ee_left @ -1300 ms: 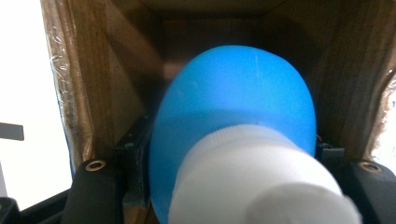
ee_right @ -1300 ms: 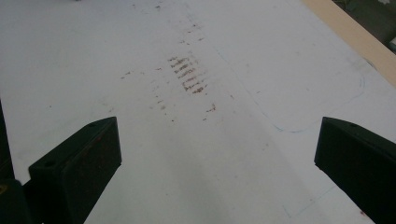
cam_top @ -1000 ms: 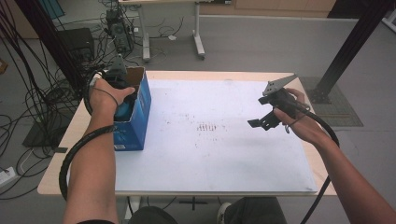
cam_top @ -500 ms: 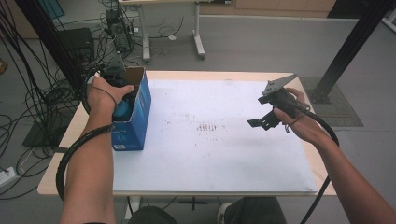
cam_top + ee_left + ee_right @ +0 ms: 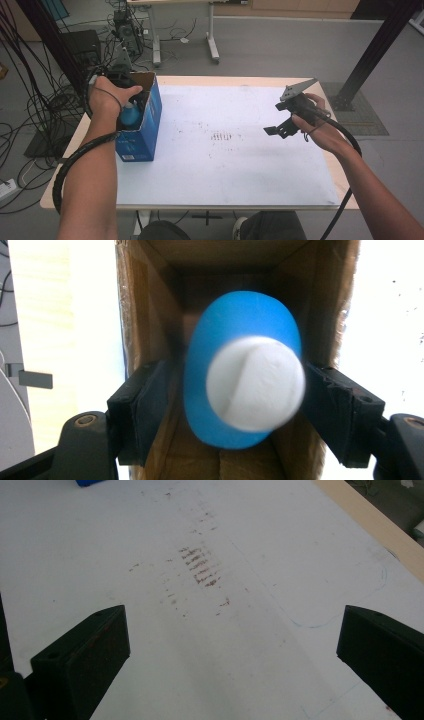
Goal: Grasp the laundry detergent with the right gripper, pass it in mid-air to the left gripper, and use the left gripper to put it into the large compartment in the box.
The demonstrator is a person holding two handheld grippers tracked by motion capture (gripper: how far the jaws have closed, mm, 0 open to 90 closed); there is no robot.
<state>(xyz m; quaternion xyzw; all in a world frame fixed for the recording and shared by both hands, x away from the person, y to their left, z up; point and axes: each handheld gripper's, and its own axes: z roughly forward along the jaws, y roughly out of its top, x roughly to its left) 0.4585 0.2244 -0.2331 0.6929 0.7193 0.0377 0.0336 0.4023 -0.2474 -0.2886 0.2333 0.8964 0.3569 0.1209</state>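
At the table's left edge, the left gripper (image 5: 245, 405) pinches a blue bottle (image 5: 242, 345) by its sides inside the open blue carton (image 5: 149, 117), seemingly to lift or seat it; opposite, the right gripper (image 5: 282, 122) hovers spread, idle, over the stained white mat (image 5: 235, 165).

High view looks down over the table (image 5: 225, 192) — left gripper view close inside box (image 5: 150, 300), right low over sheet (image 5: 210, 630).

The box (image 5: 142, 125) at the table's left edge is blocked by a blue bottle (image 5: 242, 375); the white sheet (image 5: 225, 165) is left open throughout.
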